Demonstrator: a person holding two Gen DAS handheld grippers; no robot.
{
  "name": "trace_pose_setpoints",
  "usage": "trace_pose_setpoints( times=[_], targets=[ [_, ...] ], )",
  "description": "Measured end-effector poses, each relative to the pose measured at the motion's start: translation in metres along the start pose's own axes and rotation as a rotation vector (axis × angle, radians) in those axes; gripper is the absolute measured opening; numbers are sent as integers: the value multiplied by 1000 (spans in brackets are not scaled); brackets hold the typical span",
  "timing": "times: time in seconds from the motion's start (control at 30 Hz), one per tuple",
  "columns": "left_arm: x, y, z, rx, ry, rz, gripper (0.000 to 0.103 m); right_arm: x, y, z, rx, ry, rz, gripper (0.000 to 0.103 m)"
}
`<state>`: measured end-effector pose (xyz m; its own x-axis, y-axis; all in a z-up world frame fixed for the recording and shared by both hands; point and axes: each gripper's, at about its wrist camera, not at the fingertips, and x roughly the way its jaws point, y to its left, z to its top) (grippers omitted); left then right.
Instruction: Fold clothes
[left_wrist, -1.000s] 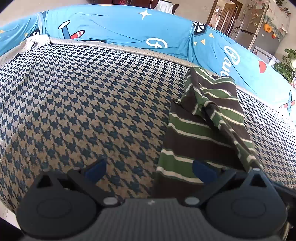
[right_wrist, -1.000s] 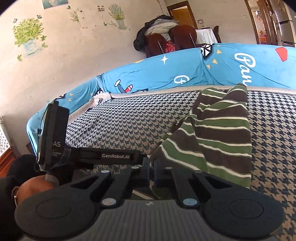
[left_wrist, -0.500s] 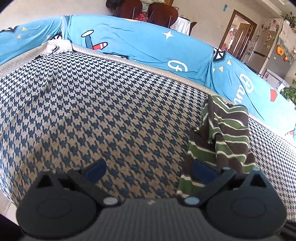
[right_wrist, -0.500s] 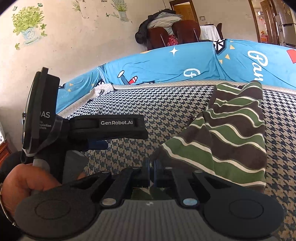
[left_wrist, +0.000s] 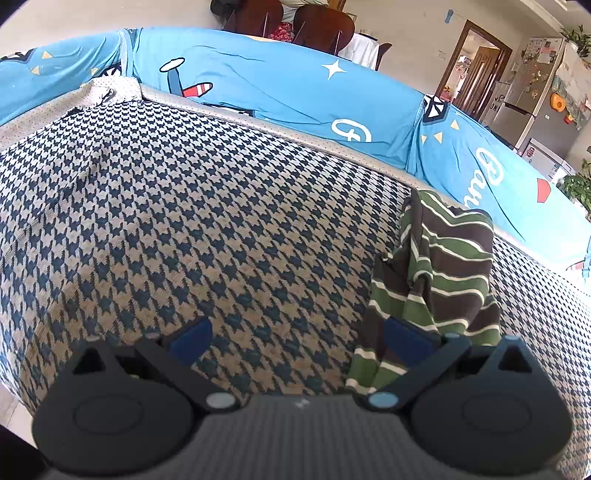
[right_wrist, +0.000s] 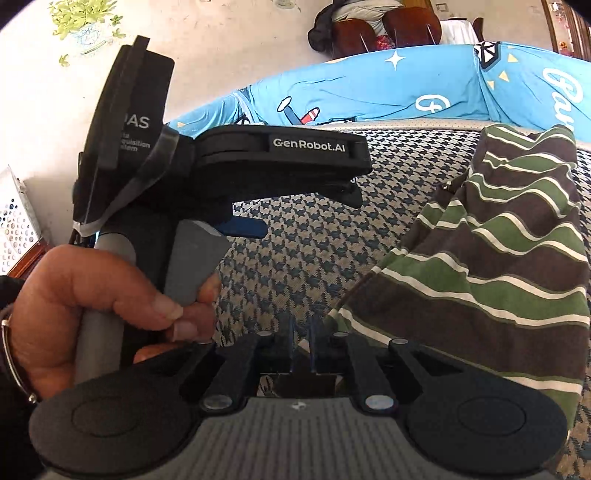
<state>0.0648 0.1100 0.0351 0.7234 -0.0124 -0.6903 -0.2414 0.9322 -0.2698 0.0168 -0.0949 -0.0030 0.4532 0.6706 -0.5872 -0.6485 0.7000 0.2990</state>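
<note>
While the left gripper (left_wrist: 297, 336) hangs over the houndstooth cover (left_wrist: 192, 221), its jaws stand wide apart with nothing between them; the blue pad of its right finger (left_wrist: 406, 338) sits against the near edge of the striped garment (left_wrist: 443, 266), but does not clamp it. That green, brown and white garment lies bunched on the right side of the cover, its far end rising toward the blue printed sheet (left_wrist: 295, 88) that runs along the back. Beyond the sheet stand dark chairs (left_wrist: 317, 26) and, at the far right, a refrigerator (left_wrist: 532, 92).

Seen from the right wrist, the right gripper (right_wrist: 301, 334) has its jaws nearly together and just beginning to part, with a thin edge of the striped garment (right_wrist: 498, 266) apparently caught between the pads; the cloth spreads away from there to the right across the houndstooth cover (right_wrist: 295, 236). At left, the person's left hand (right_wrist: 92, 306) grips the grey handle of the left gripper (right_wrist: 251, 227), seen side-on, level with the cloth's near corner. A plant decal (right_wrist: 85, 18) marks the wall behind.
</note>
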Motion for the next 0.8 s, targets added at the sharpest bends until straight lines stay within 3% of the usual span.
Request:
trace_pose_setpoints(
  times=[0.23, 0.5, 0.8],
  targets=[
    [0, -8, -8, 46, 9, -17, 103, -36, -29, -15, 90, -65, -124, 19],
    [0, -18, -22, 104, 34, -43, 103, -43, -60, -35, 169, -57, -229, 21],
    [6, -27, -37, 157, 64, -37, 103, -45, -66, -45, 186, -48, -233, 27]
  ],
)
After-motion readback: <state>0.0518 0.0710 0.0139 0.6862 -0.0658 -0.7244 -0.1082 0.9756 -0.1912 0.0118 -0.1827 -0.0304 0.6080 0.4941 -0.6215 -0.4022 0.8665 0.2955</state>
